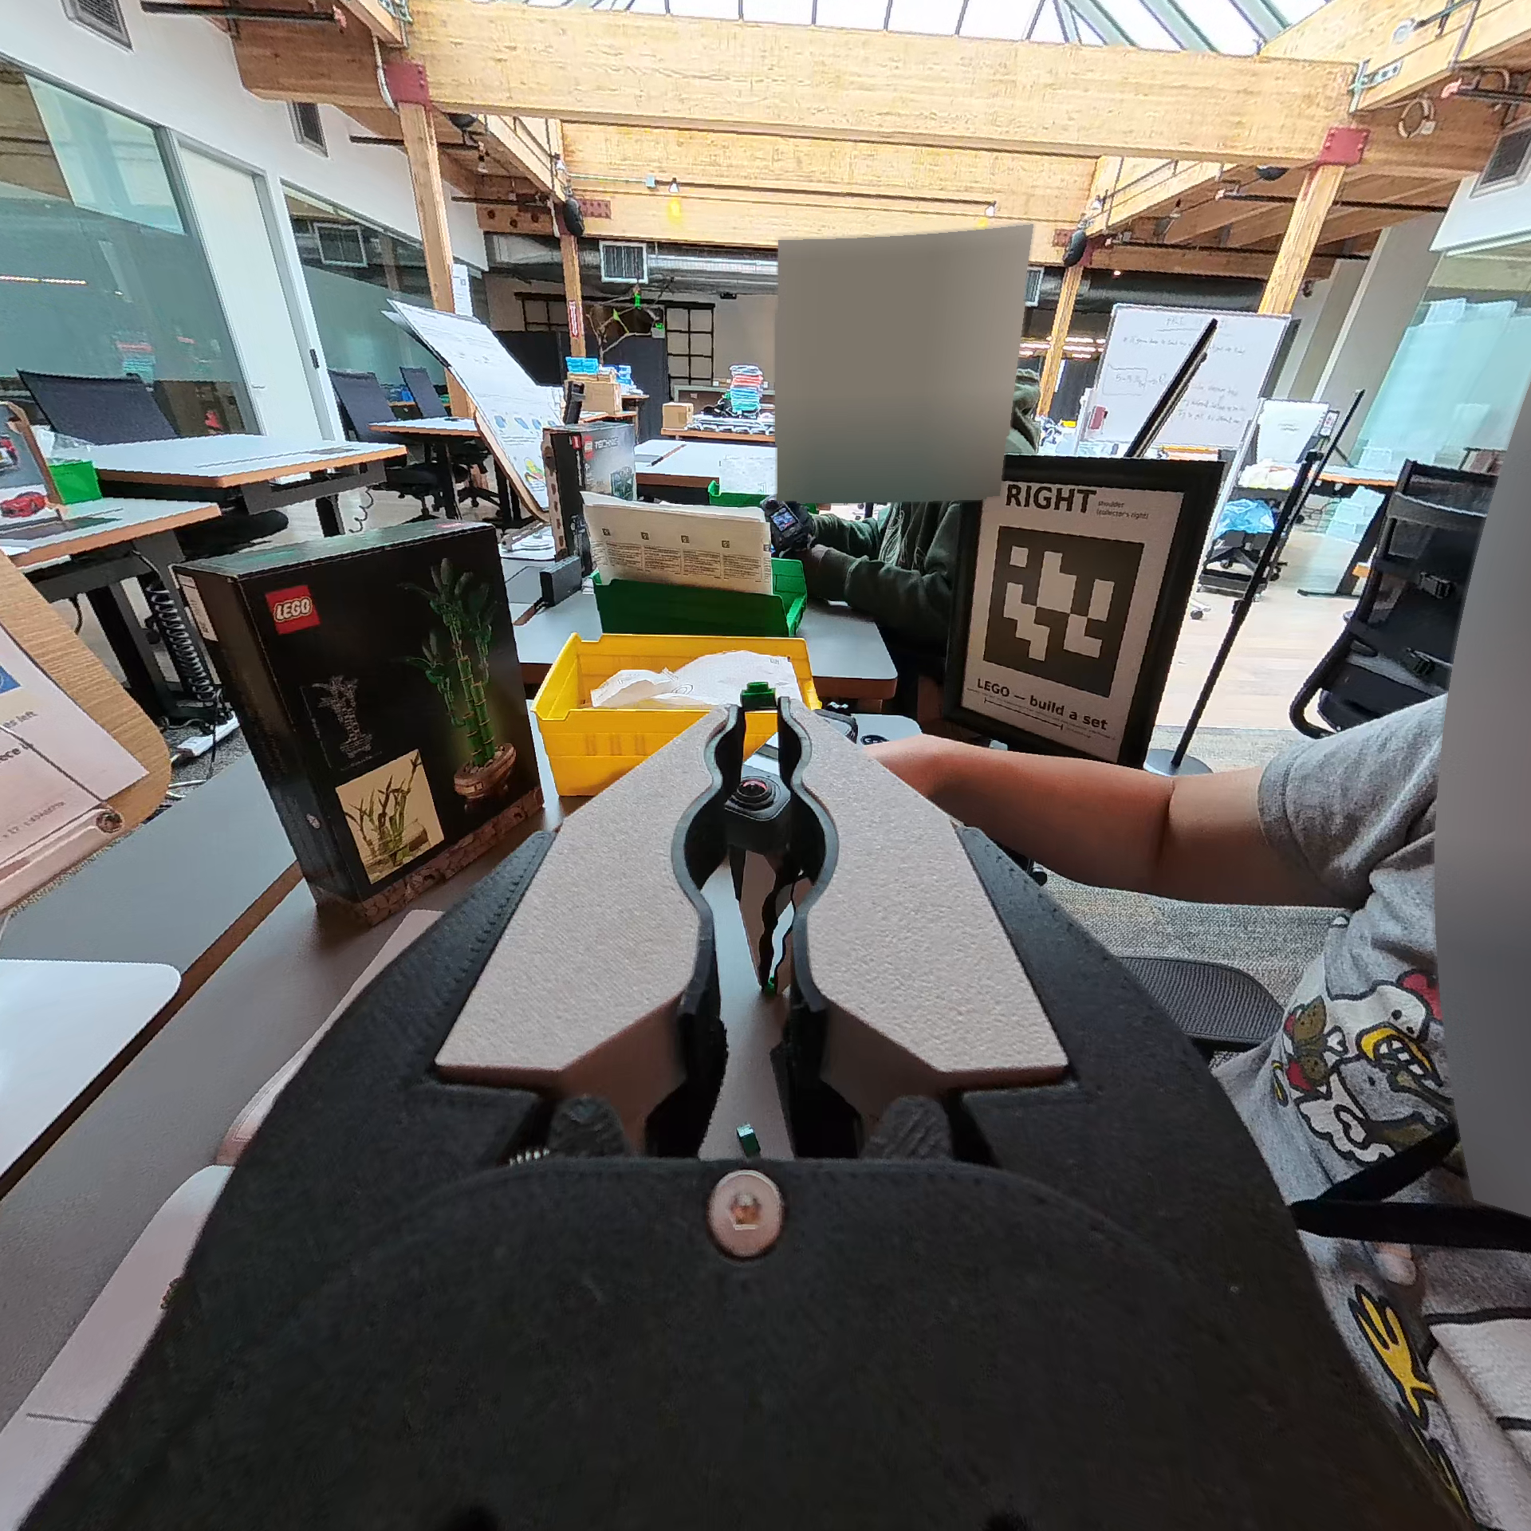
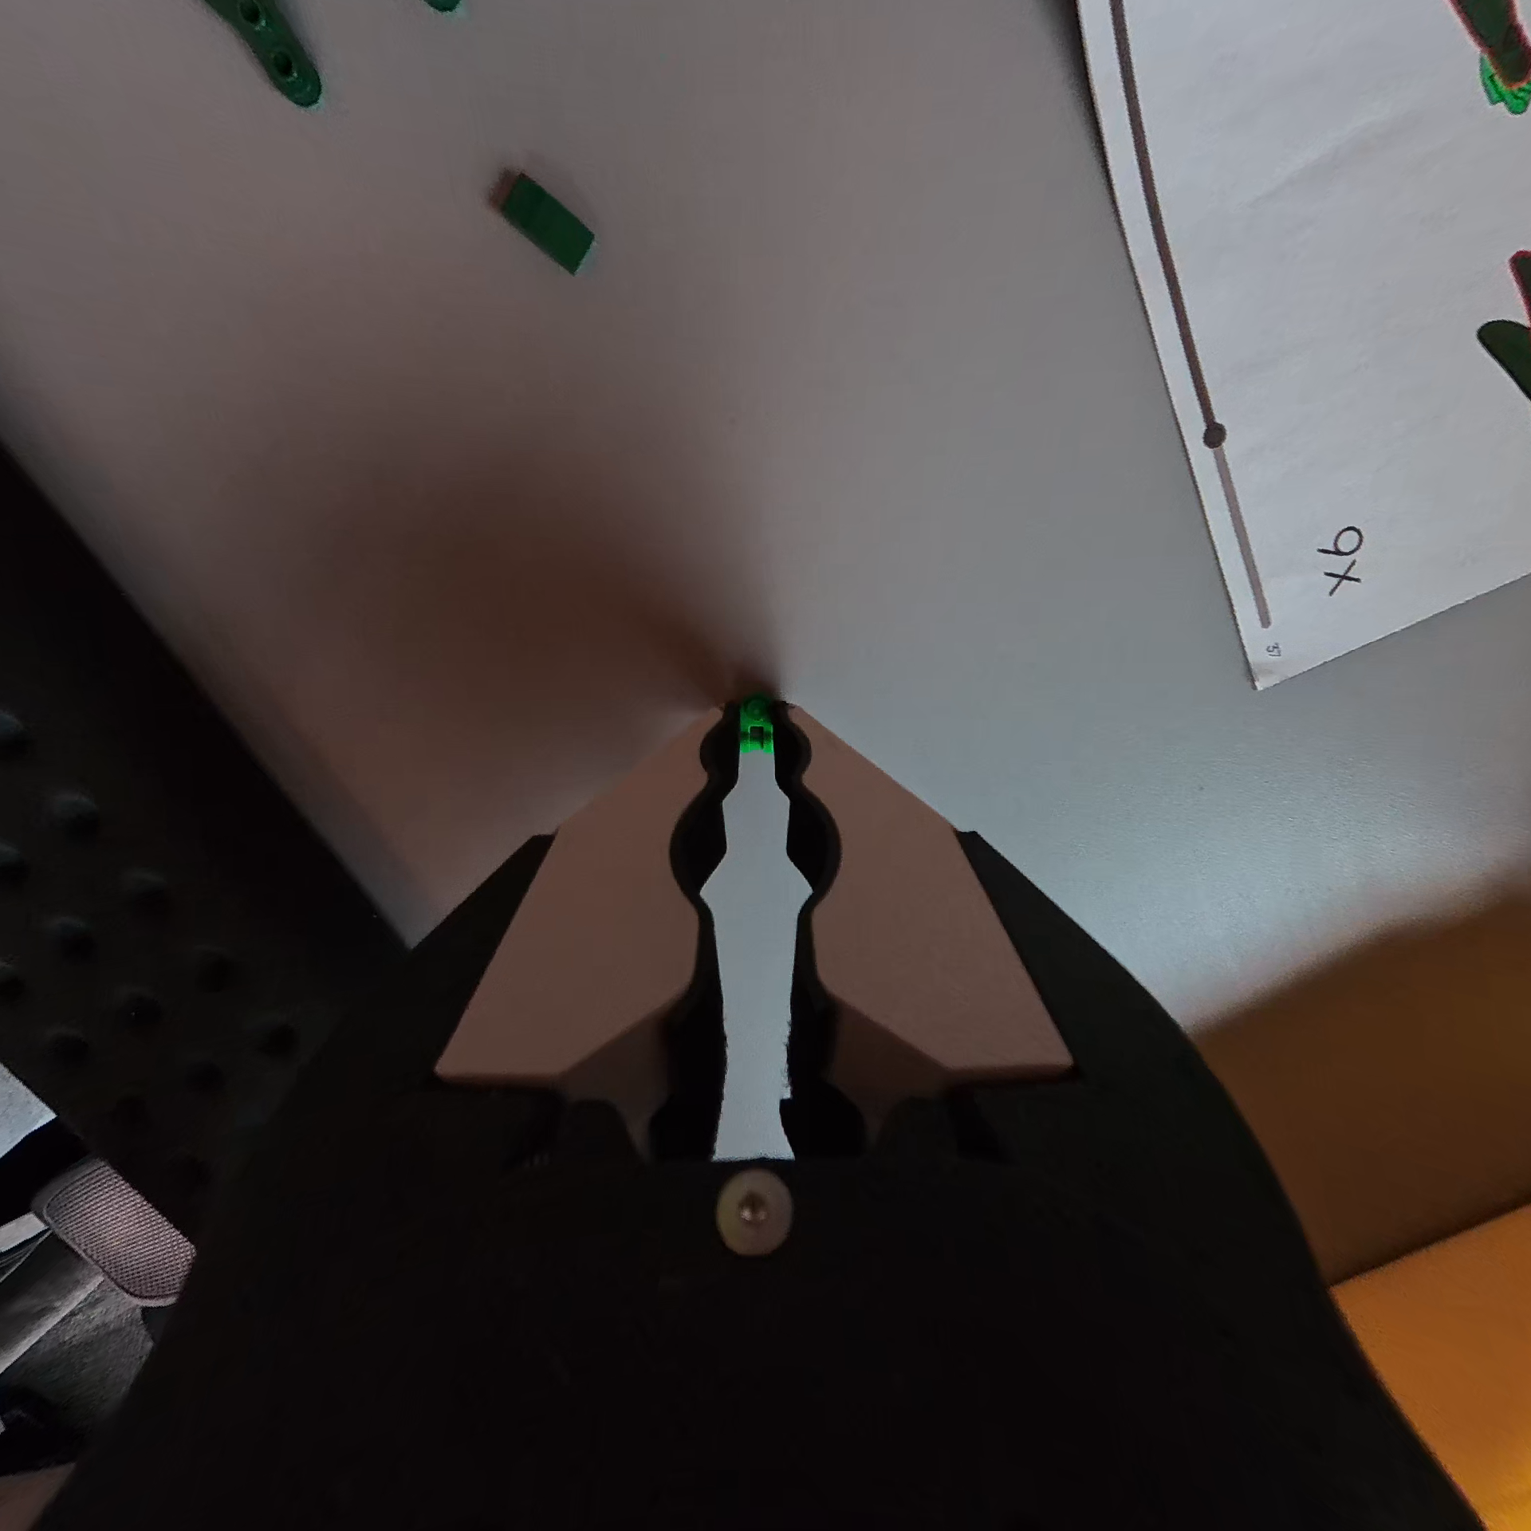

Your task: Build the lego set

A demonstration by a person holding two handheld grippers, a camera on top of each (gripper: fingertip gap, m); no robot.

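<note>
Lego bits are pinched at both tips: a dark green stud piece [image 1: 755, 694] in the left gripper [image 1: 758, 721], raised off the table in front of the yellow bin [image 1: 580, 729], and a bright green piece [image 2: 755, 729] in the right gripper [image 2: 755, 733], pressed to the white tabletop [image 2: 746, 414]. Both are judged light, rigid and slick, best gripped on flat side faces and apt to pop out if squeezed off-centre. Only the left view shows the box [image 1: 364, 712], bin and marker sign [image 1: 1069, 613]; only the right shows the loose tile [image 2: 547, 222], the plate [image 2: 277, 54] and the instruction sheet [image 2: 1325, 331].

A big room with wood beams [image 1: 878, 91], glass walls [image 1: 108, 273], desks [image 1: 240, 464], black chairs [image 1: 91, 406] and a whiteboard [image 1: 1193, 364].
</note>
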